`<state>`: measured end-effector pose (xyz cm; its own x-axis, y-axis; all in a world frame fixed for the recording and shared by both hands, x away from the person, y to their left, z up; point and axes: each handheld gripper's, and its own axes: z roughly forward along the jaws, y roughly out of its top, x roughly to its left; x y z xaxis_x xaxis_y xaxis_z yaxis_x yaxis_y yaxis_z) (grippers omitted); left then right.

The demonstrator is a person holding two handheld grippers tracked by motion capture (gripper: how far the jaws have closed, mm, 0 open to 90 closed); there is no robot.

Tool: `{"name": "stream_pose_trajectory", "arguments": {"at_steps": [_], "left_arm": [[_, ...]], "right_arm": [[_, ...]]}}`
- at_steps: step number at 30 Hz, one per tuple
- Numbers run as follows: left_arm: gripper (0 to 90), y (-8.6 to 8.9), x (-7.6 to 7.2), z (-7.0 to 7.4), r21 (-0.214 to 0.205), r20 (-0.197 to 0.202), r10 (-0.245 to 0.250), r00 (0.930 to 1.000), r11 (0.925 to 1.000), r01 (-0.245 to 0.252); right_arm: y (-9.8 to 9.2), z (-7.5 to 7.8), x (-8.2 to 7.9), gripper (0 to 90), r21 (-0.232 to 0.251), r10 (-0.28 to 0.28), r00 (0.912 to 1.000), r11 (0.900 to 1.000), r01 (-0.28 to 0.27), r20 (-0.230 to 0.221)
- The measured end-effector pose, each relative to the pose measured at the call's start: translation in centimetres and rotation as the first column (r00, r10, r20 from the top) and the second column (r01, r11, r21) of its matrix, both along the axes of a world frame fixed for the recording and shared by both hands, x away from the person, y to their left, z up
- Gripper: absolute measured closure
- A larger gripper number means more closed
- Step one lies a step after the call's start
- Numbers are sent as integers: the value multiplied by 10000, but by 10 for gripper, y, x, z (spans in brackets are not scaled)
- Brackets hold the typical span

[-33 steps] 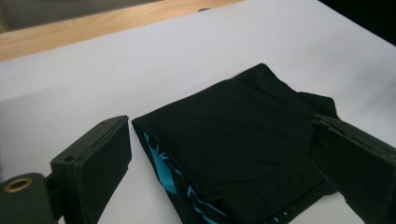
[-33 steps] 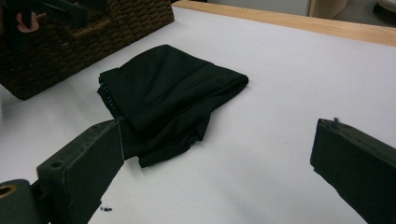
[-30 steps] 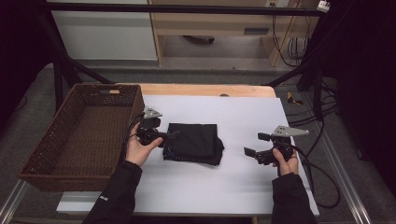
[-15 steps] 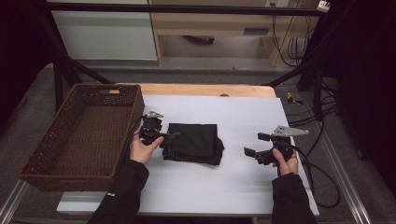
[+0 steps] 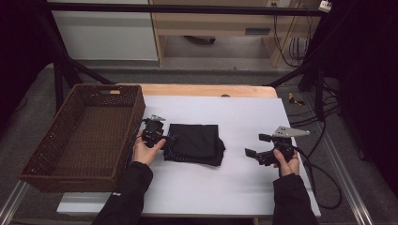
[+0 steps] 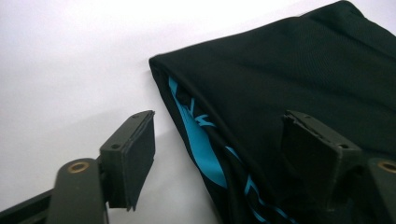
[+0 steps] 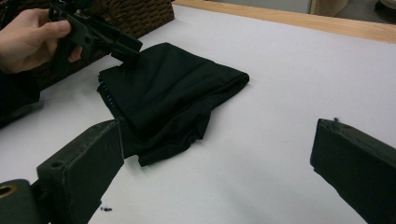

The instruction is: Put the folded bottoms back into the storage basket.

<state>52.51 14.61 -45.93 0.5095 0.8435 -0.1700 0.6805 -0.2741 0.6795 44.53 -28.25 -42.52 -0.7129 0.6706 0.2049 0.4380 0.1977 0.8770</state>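
Straddling the folded black garment's (image 6: 289, 79) edge, the left gripper (image 6: 219, 144) is spread, nothing pinched; right gripper (image 5: 259, 151) waits spread, empty. Basket (image 5: 56, 164) holds nothing; transfer presumably remains.

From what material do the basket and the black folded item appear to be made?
Basket: probably wicker or rattan, since its brown walls show a matt woven lattice. Folded item: soft matt fabric, probably a knit, with a fine mesh texture, limp folds and blue print at the edge.

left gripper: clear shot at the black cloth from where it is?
Probably yes. The left gripper is open at the cloth's edge near the basket, one jaw over the fabric, the other over bare table. Nothing lies between.
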Motion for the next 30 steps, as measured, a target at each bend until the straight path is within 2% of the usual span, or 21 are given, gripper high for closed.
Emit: {"name": "stream_pose_trajectory", "arguments": {"at_steps": [4,10,13,17,19,20,22,26,30], "left_arm": [[313,-1,2,-5,64,-228,-12,9997,10000,14],[376,-2,3,-9,-392,-678,-68,9977,9992,42],[381,-1,4,-9,-520,-738,7,9973,9986,-45],[412,-2,3,-9,-802,-989,-176,9949,9967,97],[449,-2,2,-9,-758,-986,-216,9949,9970,142],[501,-2,2,-9,-789,-1017,-209,9946,9968,128],[521,-2,2,-8,-904,-1056,-196,9942,9959,100],[675,-4,1,-8,-993,-1111,-180,9937,9950,69],[726,-6,0,-10,-1041,-1088,-138,9940,9946,24]], "right_arm": [[0,0,0,28,-3,-12,10000,10000,12,-17],[0,0,0,28,-1,-1,10000,10000,1,-3],[0,0,0,28,0,4,10000,10000,-4,-7],[0,0,0,28,11,-15,10000,10000,15,-16],[0,0,0,28,-2,-1,10000,10000,1,-26],[1,0,0,28,-7,-1,10000,10000,1,-27],[1,0,0,28,-6,-4,10000,10000,4,-27],[1,0,0,28,-15,-7,10000,10000,7,-41],[0,0,0,28,-10,-15,10000,10000,15,-42]]}}
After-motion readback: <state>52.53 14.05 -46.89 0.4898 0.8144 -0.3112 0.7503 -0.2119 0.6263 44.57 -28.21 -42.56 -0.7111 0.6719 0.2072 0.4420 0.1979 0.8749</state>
